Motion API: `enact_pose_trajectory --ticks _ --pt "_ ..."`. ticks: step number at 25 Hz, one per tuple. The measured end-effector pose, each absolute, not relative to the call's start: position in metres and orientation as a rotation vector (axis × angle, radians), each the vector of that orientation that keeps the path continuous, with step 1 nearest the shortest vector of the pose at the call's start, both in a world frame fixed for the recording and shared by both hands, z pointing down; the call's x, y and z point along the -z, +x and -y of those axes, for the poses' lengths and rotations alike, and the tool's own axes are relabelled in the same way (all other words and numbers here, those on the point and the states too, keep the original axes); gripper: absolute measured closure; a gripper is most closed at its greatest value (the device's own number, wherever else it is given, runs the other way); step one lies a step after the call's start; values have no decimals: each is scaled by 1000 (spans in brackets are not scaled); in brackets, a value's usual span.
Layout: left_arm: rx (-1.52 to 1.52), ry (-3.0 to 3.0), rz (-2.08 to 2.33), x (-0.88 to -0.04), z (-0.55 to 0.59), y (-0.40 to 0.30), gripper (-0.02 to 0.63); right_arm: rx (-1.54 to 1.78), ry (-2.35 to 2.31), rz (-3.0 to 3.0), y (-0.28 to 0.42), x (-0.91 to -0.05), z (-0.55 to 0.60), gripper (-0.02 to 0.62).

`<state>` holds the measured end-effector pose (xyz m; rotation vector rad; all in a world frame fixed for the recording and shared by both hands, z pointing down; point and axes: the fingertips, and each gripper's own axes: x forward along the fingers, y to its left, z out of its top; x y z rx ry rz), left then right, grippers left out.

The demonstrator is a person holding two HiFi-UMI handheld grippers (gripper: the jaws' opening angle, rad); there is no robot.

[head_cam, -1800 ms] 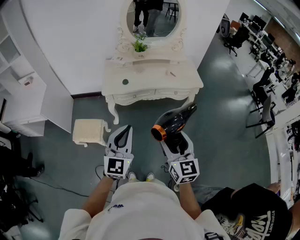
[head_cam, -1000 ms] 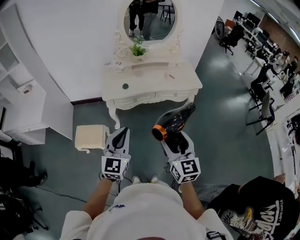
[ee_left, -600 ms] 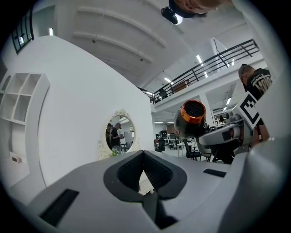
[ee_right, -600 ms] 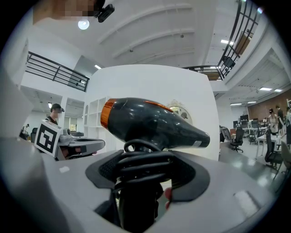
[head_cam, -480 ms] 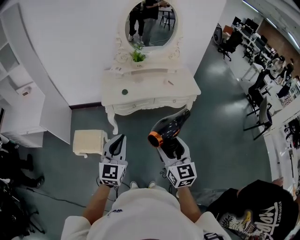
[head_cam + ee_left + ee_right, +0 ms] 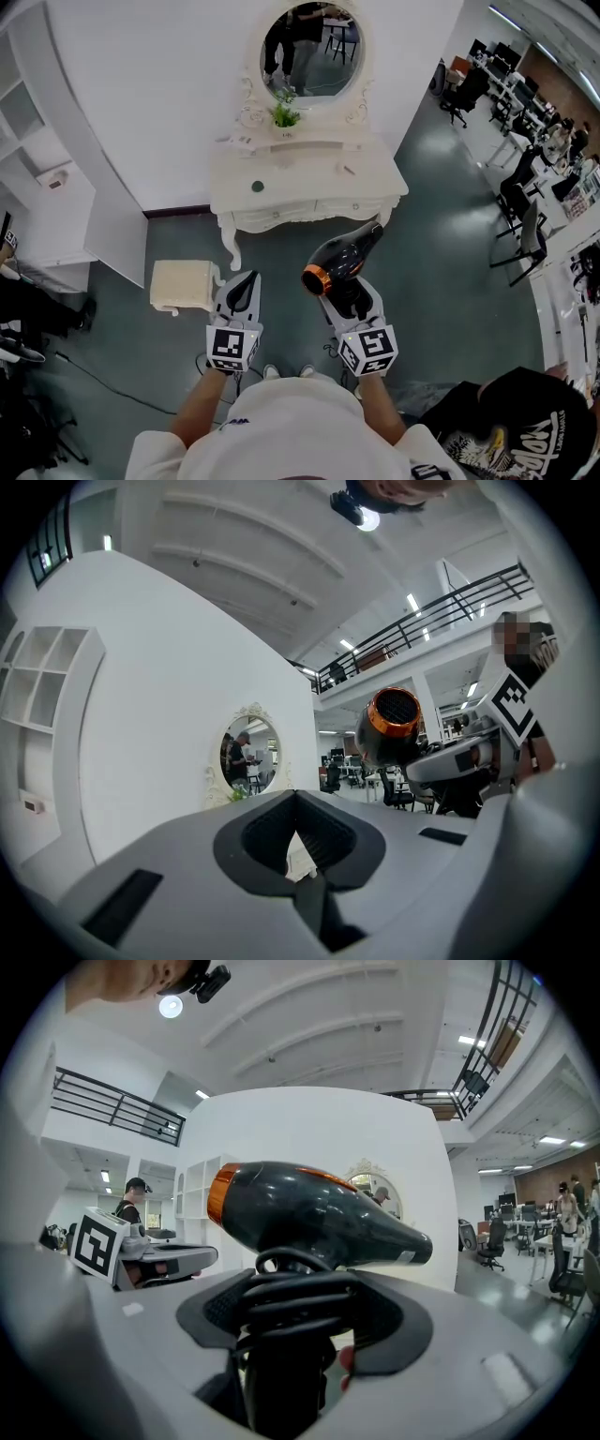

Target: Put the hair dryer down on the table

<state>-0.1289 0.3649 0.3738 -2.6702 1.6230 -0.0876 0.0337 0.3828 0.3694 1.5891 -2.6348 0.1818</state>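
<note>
Head view: the white dressing table's worktop stands against the wall, with an oval mirror and a small green plant at its back edge. A small dark round thing lies toward the front left corner, and a small pale item lies near the right edge. A cream stool stands on the floor off the front left corner. The hair dryer is not on the worktop: it is in the air over the floor, short of the front edge and nearer the front right corner. Its orange-ringed end is toward the person and its nozzle toward that corner. The right gripper holds it by the handle. The left gripper hangs beside it, apart from it, over the floor between the stool and the dryer. Another person in a black shirt stands at the lower right

Left gripper view: the jaws are together at the tips with nothing between them. The dryer's orange end shows up to the right, with the mirror beyond

Right gripper view: the jaws are clamped on the dryer's handle, around which the black cord is wound. The dark body lies across above the jaws, orange ring at the left, nozzle at the right
</note>
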Motion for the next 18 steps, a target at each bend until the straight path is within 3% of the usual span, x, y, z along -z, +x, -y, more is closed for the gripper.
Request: enact_pose_trajectory --ticks 18 --pt "71 -2727 -1597 -390 -357 -153 598 -184 1634 2565 18 -382 -374 281"
